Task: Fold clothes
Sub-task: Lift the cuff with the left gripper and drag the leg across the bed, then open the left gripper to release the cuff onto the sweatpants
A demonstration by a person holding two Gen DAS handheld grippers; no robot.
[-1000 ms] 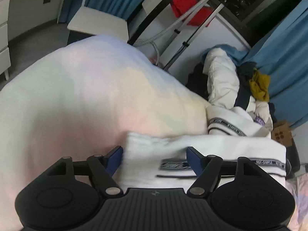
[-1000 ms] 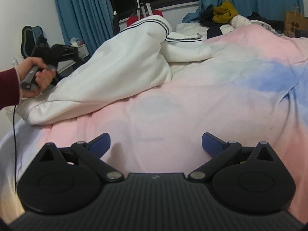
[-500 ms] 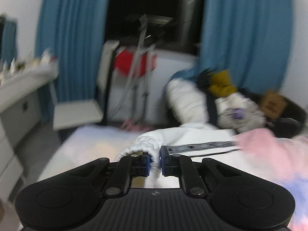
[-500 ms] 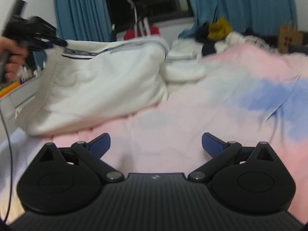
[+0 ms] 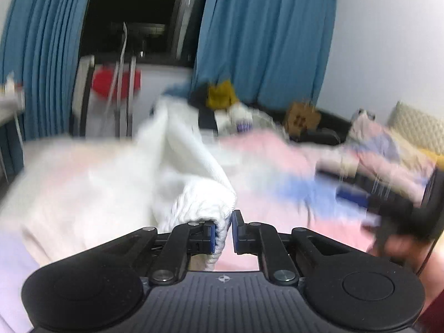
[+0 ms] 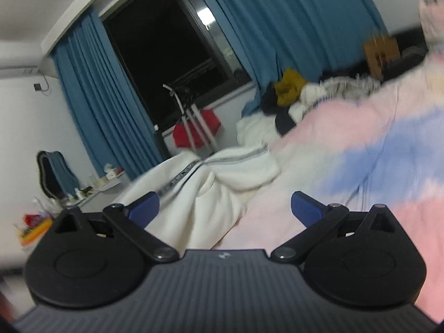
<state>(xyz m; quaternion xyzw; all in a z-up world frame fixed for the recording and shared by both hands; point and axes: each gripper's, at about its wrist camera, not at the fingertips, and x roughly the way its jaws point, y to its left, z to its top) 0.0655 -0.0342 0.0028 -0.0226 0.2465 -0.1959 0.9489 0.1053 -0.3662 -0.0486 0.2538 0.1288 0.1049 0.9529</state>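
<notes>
The left wrist view looks low across the pink-and-blue bedspread [image 5: 266,205] toward the blue curtains [image 5: 266,41], close above the bed. The right wrist view, tilted, faces the same dark window [image 6: 172,63] and heaped white knit garment [image 6: 216,188].

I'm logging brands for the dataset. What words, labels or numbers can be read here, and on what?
None can be read.
White garment: its striped band carries lettering, too blurred to read.
Cardboard box: dark marks, too blurred to read.
Right gripper body: a small emblem, not text.
</notes>
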